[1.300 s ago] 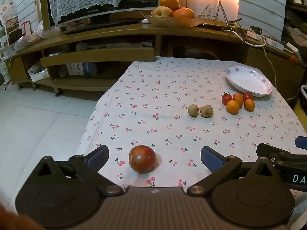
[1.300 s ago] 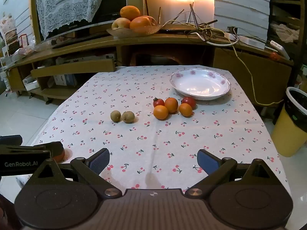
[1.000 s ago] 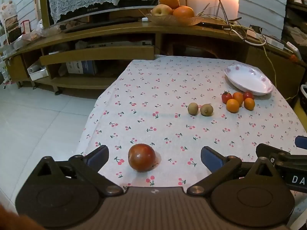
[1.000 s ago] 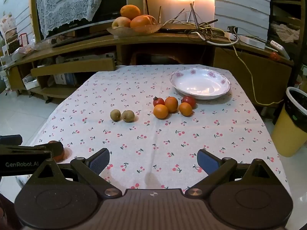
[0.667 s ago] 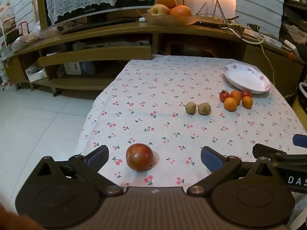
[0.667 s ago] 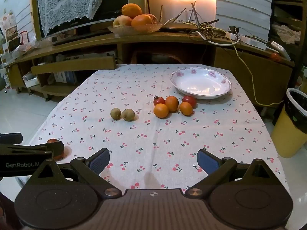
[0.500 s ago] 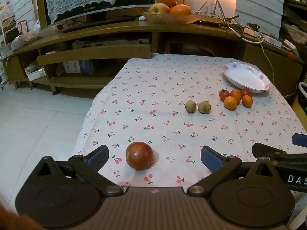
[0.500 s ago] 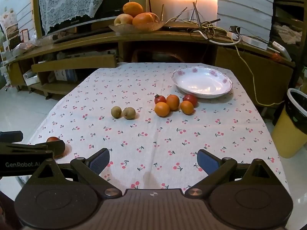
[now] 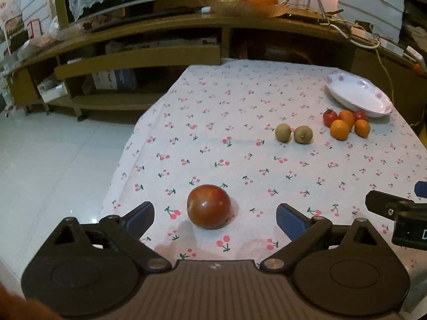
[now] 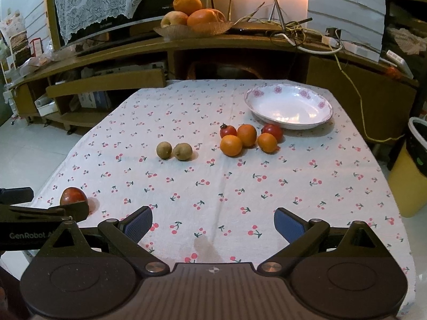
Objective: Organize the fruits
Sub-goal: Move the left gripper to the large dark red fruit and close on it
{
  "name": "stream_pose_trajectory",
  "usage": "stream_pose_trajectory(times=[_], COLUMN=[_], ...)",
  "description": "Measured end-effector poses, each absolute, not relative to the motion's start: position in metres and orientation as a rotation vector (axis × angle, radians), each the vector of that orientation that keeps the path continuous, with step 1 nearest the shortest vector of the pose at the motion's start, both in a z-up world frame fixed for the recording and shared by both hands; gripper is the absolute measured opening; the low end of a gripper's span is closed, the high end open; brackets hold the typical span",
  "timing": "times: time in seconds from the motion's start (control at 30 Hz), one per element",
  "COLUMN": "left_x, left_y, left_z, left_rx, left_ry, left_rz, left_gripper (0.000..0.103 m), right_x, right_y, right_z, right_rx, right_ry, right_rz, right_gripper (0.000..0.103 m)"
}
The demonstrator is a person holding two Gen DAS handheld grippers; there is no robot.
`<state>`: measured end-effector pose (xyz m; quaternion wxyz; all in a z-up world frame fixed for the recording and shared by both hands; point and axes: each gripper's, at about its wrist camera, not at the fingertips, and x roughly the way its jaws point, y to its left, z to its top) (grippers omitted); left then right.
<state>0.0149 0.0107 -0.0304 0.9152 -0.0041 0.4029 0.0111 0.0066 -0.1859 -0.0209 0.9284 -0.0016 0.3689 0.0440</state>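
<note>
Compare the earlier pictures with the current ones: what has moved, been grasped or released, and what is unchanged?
Only slight camera drift: in both wrist views the table scene shifts a little, so both grippers moved slightly. Nothing was grasped or released. The left gripper stays open with the big red tomato between its fingers, untouched. The right gripper stays open. The two kiwis, the oranges and small tomatoes, and the empty plate stayed put.

The left gripper (image 9: 214,217) and the right gripper (image 10: 213,220) are both held low and level, side by side, each with its blue-padded fingers spread wide apart and gripping nothing.
</note>
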Motion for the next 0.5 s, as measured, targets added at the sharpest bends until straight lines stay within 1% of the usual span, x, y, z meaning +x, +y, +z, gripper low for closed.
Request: stream_pose_trajectory(times=[0.17,0.33,0.4,0.43,0.5], left_x=[0.021,0.029,0.032,0.034,0.037], left_y=[0.009,0.015,0.017,0.019,0.021], left_z=[-0.037,-0.043,-0.046,-0.048,-0.053], left_rx=[0.028,0.011,-0.003,-0.011,-0.027], left_ry=[0.833,0.848,0.858,0.868,0.894], left_rz=[0.040,0.030,0.029,0.029,0.029], left_gripper=[0.100,0.092,0.083,0.080,0.063], right_x=[0.014,0.022,0.024,0.025,0.026], right_y=[-0.191,-0.195,-0.195,-0.195,-0.194], right_z=[-0.030,-0.036,-0.038,-0.039,-0.040], right_rx=[0.022,0.044,0.048,0.049,0.050], right_ry=[0.784,0.807,0.814,0.817,0.820], right_rz=[0.097,0.105,0.111,0.114,0.121], right_gripper=[0.097,0.097,0.097,0.097,0.097])
